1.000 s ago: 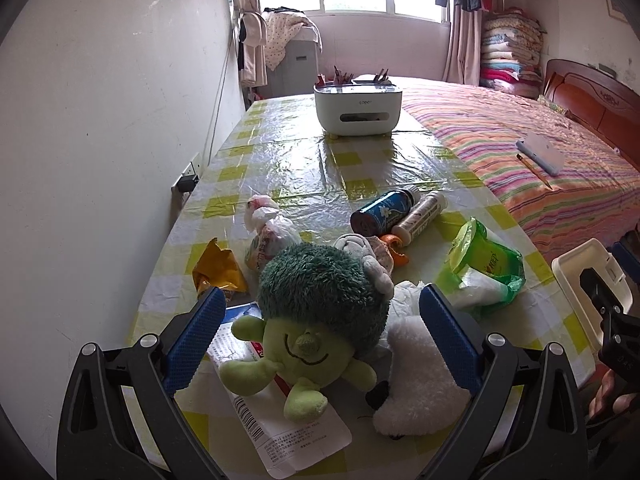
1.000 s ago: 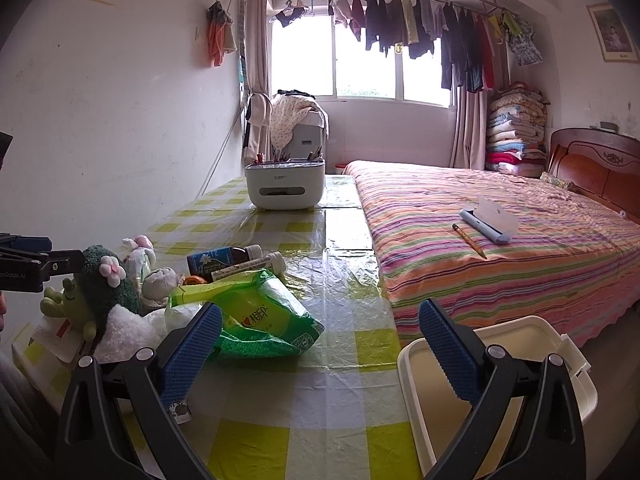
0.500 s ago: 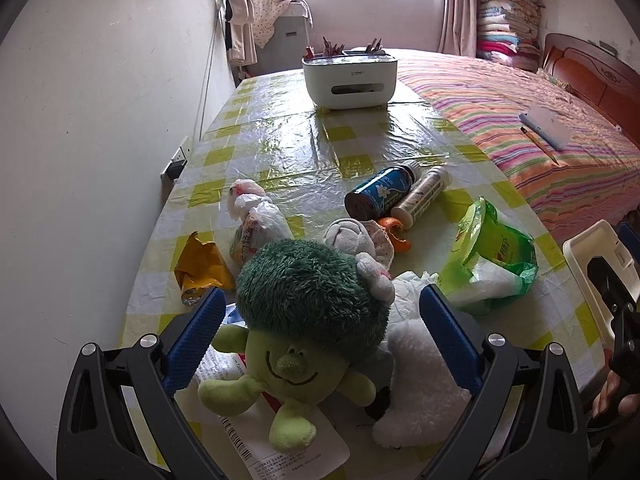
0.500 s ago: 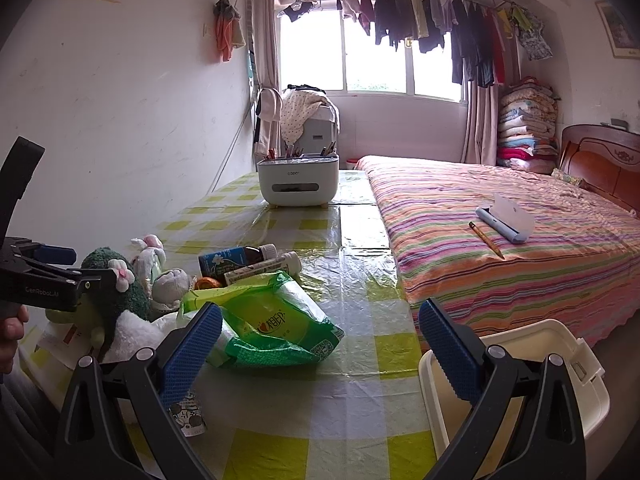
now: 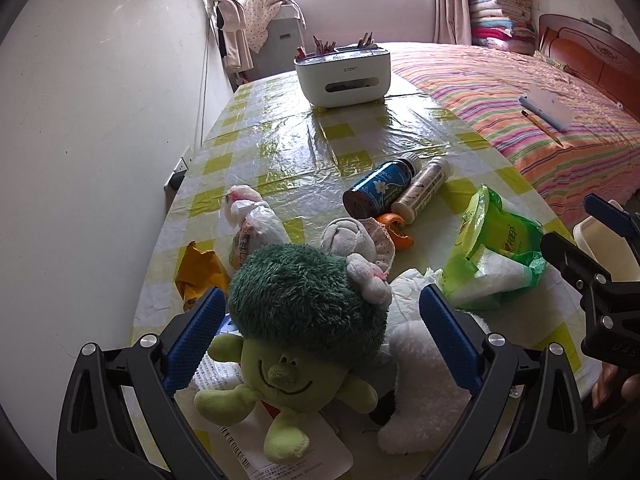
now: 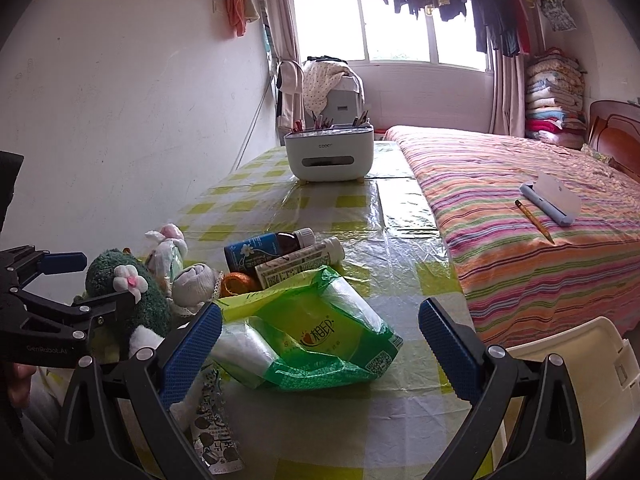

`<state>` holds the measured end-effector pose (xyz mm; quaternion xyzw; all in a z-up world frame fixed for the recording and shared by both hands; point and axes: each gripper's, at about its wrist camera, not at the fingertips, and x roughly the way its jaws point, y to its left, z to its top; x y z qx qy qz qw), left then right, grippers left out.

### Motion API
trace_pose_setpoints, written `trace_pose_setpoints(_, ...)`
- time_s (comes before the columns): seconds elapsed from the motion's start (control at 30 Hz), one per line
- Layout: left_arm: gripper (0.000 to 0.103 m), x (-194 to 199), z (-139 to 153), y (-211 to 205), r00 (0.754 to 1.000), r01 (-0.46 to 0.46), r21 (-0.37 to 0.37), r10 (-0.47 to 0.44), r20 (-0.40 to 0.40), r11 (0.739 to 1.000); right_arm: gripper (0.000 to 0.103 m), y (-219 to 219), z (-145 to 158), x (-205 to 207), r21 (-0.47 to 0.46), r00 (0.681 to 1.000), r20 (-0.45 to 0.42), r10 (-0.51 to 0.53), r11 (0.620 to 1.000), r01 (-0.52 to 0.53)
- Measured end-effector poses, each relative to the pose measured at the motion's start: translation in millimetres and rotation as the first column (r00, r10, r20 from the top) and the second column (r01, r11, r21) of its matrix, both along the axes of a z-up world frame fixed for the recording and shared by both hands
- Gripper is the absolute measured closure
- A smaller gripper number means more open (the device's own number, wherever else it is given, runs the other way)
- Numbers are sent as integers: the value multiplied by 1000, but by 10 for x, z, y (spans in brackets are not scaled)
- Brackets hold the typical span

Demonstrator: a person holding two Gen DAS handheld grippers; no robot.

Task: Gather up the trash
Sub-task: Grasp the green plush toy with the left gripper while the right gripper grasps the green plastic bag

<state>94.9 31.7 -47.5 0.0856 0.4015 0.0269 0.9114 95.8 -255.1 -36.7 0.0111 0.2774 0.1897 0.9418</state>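
Observation:
Trash lies scattered on the checked table: a green plastic wrapper [image 5: 496,252] [image 6: 316,336], an orange peel [image 5: 394,228] [image 6: 236,282], a yellow crumpled wrapper [image 5: 198,268], a knotted white bag [image 5: 252,226], a printed white packet [image 5: 280,440] and a dark snack wrapper [image 6: 214,436]. My left gripper [image 5: 322,340] is open, its fingers on either side of a green broccoli plush [image 5: 304,320]. My right gripper [image 6: 320,342] is open just in front of the green wrapper, nothing between its fingers.
A blue bottle [image 5: 380,188] and a white tube [image 5: 424,188] lie mid-table. A white organizer box [image 5: 344,76] stands at the far end. A cream bin [image 6: 568,372] sits off the table's right edge, beside a striped bed [image 6: 520,216]. A wall runs along the left.
Both grippers have moved forward over the table. The left one now straddles the broccoli plush; the right one has come closer to the green wrapper. Both stayed open.

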Motion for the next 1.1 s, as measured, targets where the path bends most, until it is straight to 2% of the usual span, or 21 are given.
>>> trace_pose_setpoints(0.17,7,132,-47,-44,999,14,1,-14,-34,1000,7,136,-138,243,-12,993,-105,45,999,-47)
trace_pose_setpoints(0.37,7,286,-109,-109,997,50,60,-47,-57,997,7,311,-306,441,-110,986,-155,58,991,-76)
trace_pose_setpoints(0.53,7,408,-142,-128,995,76,89,-69,-76,993,7,313,-436,589,-139,974,-221,55,986,-88)
trace_pose_setpoints(0.73,7,546,-134,-16,992,77,41,-72,-100,996,7,161,-473,686,-89,958,-284,39,994,-67)
trace_pose_setpoints(0.9,8,610,-140,102,992,51,1,-50,-115,999,7,165,-520,654,-126,953,-300,41,989,-82)
trace_pose_setpoints(0.93,9,613,-145,117,992,44,-1,-44,-117,999,7,163,-514,637,-130,953,-301,45,988,-88)
trace_pose_setpoints(1.0,20,614,-160,124,993,30,24,-27,-112,999,8,160,-511,623,-142,953,-298,48,985,-94)
trace_pose_setpoints(1.03,31,615,-165,128,994,22,50,-17,-107,999,8,151,-515,631,-146,953,-299,47,985,-94)
trace_pose_setpoints(1.1,34,615,-157,171,994,13,30,-10,-106,999,13,151,-500,600,-152,956,-289,53,983,-101)
